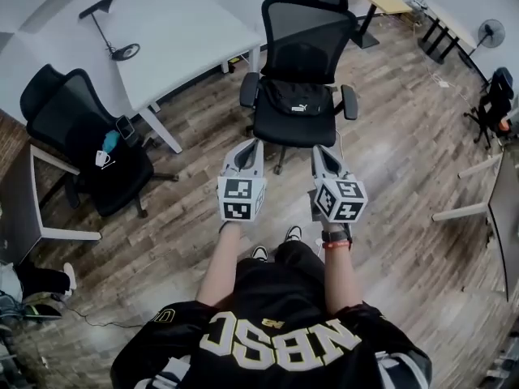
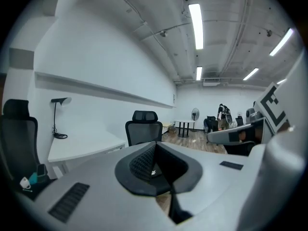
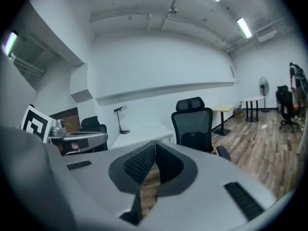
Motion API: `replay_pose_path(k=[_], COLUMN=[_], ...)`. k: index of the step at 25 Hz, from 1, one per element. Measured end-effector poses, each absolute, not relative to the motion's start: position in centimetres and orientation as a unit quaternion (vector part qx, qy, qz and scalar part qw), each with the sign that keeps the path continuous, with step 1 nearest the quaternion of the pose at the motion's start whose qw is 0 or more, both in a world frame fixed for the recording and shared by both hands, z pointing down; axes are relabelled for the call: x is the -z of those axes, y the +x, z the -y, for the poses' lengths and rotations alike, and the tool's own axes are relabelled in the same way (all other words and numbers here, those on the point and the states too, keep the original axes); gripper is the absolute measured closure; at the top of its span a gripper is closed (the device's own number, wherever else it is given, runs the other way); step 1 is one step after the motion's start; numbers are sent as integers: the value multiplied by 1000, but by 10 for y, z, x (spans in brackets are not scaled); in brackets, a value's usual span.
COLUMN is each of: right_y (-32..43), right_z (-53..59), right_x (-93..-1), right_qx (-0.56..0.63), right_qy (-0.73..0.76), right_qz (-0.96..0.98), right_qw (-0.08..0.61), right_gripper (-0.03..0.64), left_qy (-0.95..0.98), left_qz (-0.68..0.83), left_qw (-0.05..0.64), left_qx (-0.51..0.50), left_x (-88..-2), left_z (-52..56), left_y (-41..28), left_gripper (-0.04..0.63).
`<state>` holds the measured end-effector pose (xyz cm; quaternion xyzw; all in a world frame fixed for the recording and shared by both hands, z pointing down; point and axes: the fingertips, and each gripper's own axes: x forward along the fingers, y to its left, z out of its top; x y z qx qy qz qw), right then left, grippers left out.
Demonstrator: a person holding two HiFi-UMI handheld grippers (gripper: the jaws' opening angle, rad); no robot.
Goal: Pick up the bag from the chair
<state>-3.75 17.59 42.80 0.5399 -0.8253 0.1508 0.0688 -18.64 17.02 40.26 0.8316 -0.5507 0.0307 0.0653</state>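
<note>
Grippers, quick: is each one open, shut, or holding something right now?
Left gripper: jaws closed, holding nothing.
Right gripper: jaws closed, holding nothing.

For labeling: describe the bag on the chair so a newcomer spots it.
Right of the white desk stands a black mesh chair. The bag lies on its seat against the backrest: black with a white logo, whereas the left chair holds teal and white items.

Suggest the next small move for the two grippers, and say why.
Probably carry the left gripper and the right gripper forward toward the seat. Both are shut, empty and short of the black mesh office chair, where the black fabric bag lies untouched on the seat.
</note>
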Motion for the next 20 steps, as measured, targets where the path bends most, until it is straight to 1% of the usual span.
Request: replay_pose_path(k=[7,9,14,20], right_y=[15,25,53,97], right_z=[-77,-36,63,139], right_x=[-436,-438,-443,-453], right_qx=[-149,-135,-127,-147], right_qy=[555,549,529,523], right_qz=[817,822,833,834], right_qw=[55,65,100,96], right_gripper=[611,611,598,597], left_qy=[846,846,835,831], left_qz=[530,531,545,549], left_qw=[51,51,70,85], left_qx=[-16,-14,-9,-16], left_x=[-406,-407,-401,-411], left_z=[-74,-37,59,134], left_y=[-130,-115,-80,-40], left_gripper=[580,580,580,580])
